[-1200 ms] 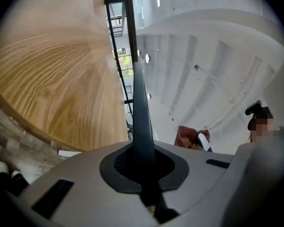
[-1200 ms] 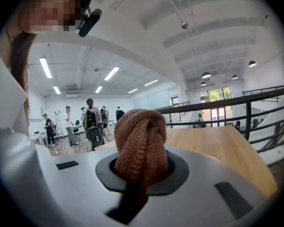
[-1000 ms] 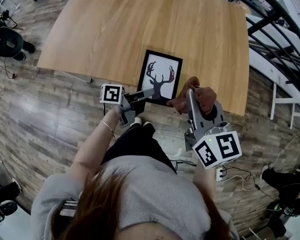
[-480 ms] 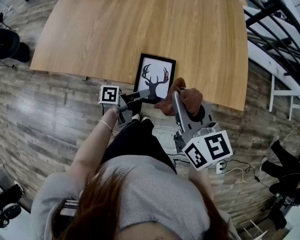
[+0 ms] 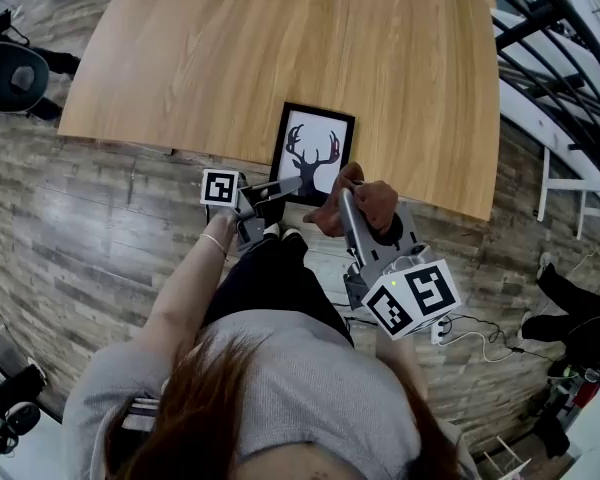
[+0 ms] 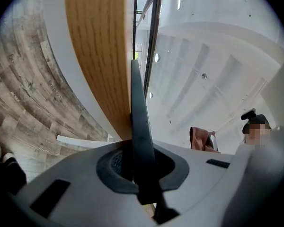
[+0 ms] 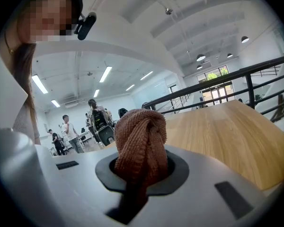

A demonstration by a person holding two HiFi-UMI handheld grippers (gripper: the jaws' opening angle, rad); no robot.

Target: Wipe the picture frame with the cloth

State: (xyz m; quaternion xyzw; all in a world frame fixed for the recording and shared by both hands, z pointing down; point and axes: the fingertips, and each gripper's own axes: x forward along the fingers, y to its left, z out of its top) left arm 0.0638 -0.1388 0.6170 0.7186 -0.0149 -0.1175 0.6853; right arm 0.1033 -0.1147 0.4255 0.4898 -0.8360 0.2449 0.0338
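Note:
The picture frame (image 5: 315,155), black-edged with a deer-antler print, sits at the near edge of the wooden table (image 5: 280,48). My left gripper (image 5: 296,183) is shut on its lower left corner. In the left gripper view the picture frame (image 6: 136,117) shows edge-on as a thin black strip rising out of the left gripper (image 6: 139,174). My right gripper (image 5: 348,200) is shut on a bunched brown cloth (image 5: 368,200), which hangs by the frame's lower right corner. In the right gripper view the cloth (image 7: 142,141) bulges out of the right gripper (image 7: 138,174).
A black metal railing (image 5: 550,58) runs along the right, beyond the table. An office chair (image 5: 15,76) stands on the wood floor at far left. Cables and a socket strip (image 5: 445,333) lie on the floor at right. People (image 7: 68,131) stand far off in the room.
Both grippers have sunk a little. The cloth has shifted left, closer to the frame's lower right corner. The left gripper keeps its hold on the frame.

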